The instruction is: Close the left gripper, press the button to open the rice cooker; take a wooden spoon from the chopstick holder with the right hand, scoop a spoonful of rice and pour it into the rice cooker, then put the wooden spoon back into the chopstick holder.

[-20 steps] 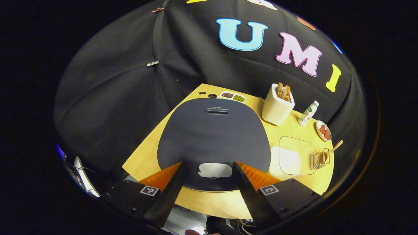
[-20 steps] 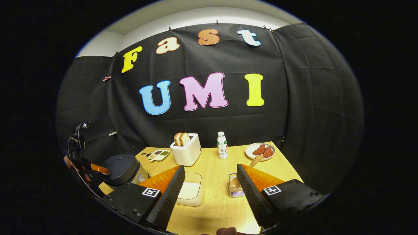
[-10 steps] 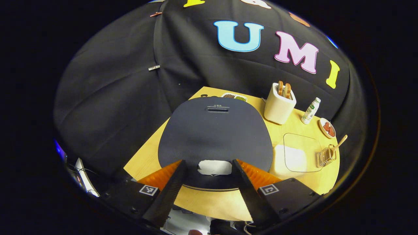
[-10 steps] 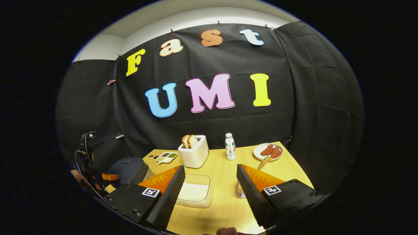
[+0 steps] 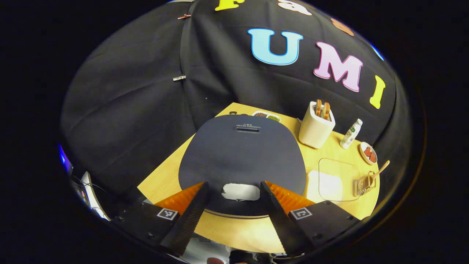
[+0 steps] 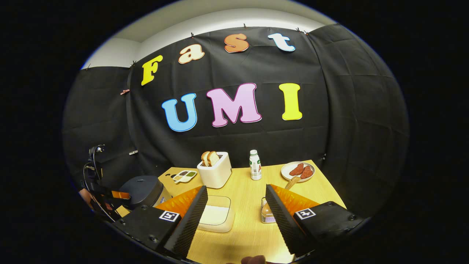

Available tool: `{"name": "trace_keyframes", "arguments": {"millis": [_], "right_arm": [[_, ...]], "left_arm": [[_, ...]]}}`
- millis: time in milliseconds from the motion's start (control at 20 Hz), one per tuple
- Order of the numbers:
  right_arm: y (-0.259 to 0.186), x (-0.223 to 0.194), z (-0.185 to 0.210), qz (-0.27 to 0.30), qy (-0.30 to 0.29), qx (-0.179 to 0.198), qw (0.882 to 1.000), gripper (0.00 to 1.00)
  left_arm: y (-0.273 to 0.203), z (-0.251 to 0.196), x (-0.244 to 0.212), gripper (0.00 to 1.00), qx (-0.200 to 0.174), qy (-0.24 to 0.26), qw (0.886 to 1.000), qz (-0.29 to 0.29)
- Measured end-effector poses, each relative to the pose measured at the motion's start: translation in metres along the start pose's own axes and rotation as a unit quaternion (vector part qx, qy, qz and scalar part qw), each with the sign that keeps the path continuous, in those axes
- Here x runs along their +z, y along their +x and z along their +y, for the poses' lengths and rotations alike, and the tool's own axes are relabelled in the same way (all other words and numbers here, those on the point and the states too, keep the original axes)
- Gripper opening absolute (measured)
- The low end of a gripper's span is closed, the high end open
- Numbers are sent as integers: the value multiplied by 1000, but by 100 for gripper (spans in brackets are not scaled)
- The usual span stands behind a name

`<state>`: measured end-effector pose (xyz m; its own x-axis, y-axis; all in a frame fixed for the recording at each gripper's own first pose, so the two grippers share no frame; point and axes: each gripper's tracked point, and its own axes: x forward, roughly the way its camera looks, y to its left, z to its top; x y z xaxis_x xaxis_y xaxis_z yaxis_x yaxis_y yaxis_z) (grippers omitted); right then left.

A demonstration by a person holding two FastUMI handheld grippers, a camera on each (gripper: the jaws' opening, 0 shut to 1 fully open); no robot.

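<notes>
Left claw (image 5: 234,205): fingers spread wide, holding nothing, poised above the front edge of the rice cooker (image 5: 242,154). The pale button (image 5: 241,191) sits in the gap between the two fingers, untouched. Over the last second the left gripper view has shifted only slightly; the claw hovers at much the same height, and its gap is as wide as it was. The lid is still down.

Finding: the first step has not started. The task calls for this claw to close before pressing, and it remains open. The small drift reads as lining-up over the button, not as a press.

Right claw (image 6: 236,216): also wide and empty, held low over the near edge of the tabletop (image 6: 242,238). Its view has swung a little since a second ago, so the wire holder (image 6: 266,214) with the wooden spoon (image 6: 289,182) now lies just beside the right-hand finger. The spoon stands in the holder with its handle leaning toward the plate (image 6: 297,171). The clear box of rice (image 6: 216,216) lies between the fingers, farther off.

Beyond these stand the toaster (image 6: 215,169), a small bottle (image 6: 255,165) and a divided dish (image 6: 184,176) near the back wall. The left gripper shows at the cooker's side in the right gripper view.

Assessment: spoon, rice and cooker are all in starting positions; all work remains.
</notes>
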<state>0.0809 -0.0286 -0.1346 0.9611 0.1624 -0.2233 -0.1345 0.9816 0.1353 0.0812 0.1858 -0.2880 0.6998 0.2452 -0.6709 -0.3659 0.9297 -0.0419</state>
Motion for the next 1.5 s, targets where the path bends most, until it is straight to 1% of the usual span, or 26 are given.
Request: {"name": "trace_keyframes", "arguments": {"millis": [50, 100, 200, 350, 500, 600, 700, 850, 900, 950, 1050, 1100, 1150, 1200, 1250, 1300, 1350, 1400, 1450, 1500], "right_arm": [[-1, 2, -3, -3, -2, 1, 1000, 98], [0, 4, -6, -6, -2, 2, 1000, 98], [0, 8, -12, -13, -2, 6, 1000, 98], [-1, 13, -21, -23, 1, 8, 1000, 98], [-4, 25, -30, -35, 5, 2, 999, 98], [-9, 36, -33, -44, 6, -6, 999, 98], [-18, 50, -33, -55, 8, -16, 998, 98], [-40, 73, -22, -74, 7, -29, 997, 98], [-50, 81, -18, -81, 3, -33, 996, 100], [-61, 88, -12, -89, 0, -37, 995, 98], [-82, 99, 0, -105, -5, -42, 994, 98], [-92, 99, 6, -107, -11, -44, 993, 98], [-101, 99, 11, -109, -14, -48, 993, 98], [-111, 98, 16, -112, -14, -51, 992, 98], [-120, 97, 21, -114, -15, -54, 992, 98], [-128, 94, 26, -115, -17, -58, 991, 98], [-136, 91, 29, -116, -20, -62, 991, 98], [-145, 90, 33, -117, -23, -66, 991, 98], [-153, 88, 35, -118, -27, -70, 990, 98], [-161, 87, 38, -121, -31, -73, 989, 98]], "left_arm": [[-3, -2, 6, 97, -2, -11, 1000, -6], [-8, -4, 11, 95, -4, -22, 1000, -16], [-25, -10, 25, 95, -1, -30, 999, -41], [-64, -24, 47, 95, -5, -35, 996, -80], [-112, -45, 67, 95, -24, -36, 991, -124], [-142, -62, 91, 94, -38, -29, 986, -157], [-174, -76, 106, 95, -55, -20, 979, -194], [-222, -92, 124, 94, -81, 5, 965, -250], [-234, -95, 124, 94, -88, 11, 961, -262], [-246, -97, 123, 94, -94, 15, 958, -272], [-273, -103, 122, 94, -113, 26, 948, -298], [-288, -104, 119, 91, -120, 36, 943, -309], [-300, -106, 116, 94, -127, 45, 938, -319], [-310, -109, 111, 91, -133, 55, 933, -331], [-321, -113, 108, 94, -139, 63, 927, -342], [-331, -117, 103, 91, -144, 71, 922, -351], [-340, -121, 97, 91, -150, 78, 918, -358], [-347, -125, 90, 94, -156, 80, 915, -362], [-352, -129, 82, 91, -164, 79, 914, -362], [-358, -133, 75, 94, -173, 77, 912, -363]]}}
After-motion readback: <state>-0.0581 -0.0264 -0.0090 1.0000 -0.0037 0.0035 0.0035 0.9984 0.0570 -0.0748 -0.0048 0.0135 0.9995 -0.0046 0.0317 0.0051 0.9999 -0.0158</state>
